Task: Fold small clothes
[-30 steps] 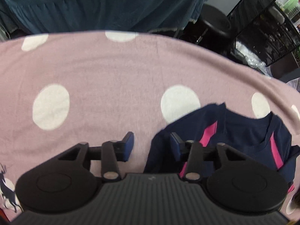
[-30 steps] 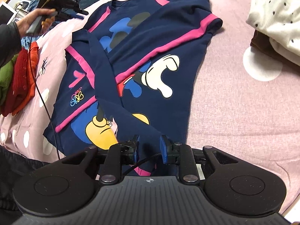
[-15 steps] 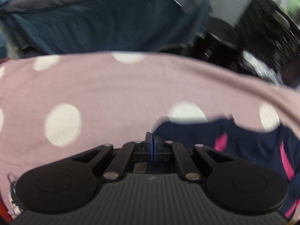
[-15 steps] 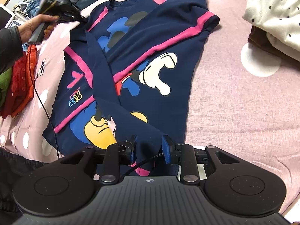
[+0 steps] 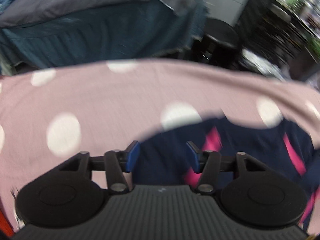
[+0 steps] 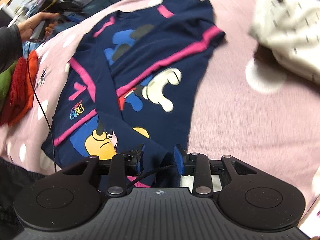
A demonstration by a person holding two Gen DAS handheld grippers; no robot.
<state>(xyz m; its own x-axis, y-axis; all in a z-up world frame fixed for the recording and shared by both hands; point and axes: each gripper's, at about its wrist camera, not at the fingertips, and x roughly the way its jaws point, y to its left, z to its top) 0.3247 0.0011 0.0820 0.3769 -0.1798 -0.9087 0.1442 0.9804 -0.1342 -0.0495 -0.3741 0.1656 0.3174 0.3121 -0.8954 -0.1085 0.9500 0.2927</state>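
A navy shirt [image 6: 160, 64] with pink stripes and a cartoon print lies flat on the pink dotted bedspread [image 6: 240, 120], one sleeve folded across its front. My right gripper [image 6: 159, 159] hovers over the sleeve end at the shirt's near hem; its jaws are opening and the pads do not press the cloth. In the left wrist view my left gripper [image 5: 163, 156] hangs above the shirt [image 5: 250, 140] near its shoulder edge, jaws opening, navy cloth below the gap but not pinched. In the right wrist view a hand [image 6: 38, 24] holds the left gripper [image 6: 72, 18] beyond the shirt's far left corner.
A cream speckled garment pile [image 6: 284, 20] lies at the far right. Red clothing [image 6: 20, 84] and green clothing [image 6: 5, 82] sit at the left, with a black cable [image 6: 42, 108] trailing past them. Beyond the bedspread's edge stand another bed in dark blue [image 5: 100, 30] and a black stool [image 5: 220, 34].
The left gripper snapped shut at the shirt's shoulder edge, then opened again and lifted away. The right gripper's jaws widened over the sleeve end; the shirt stayed put.
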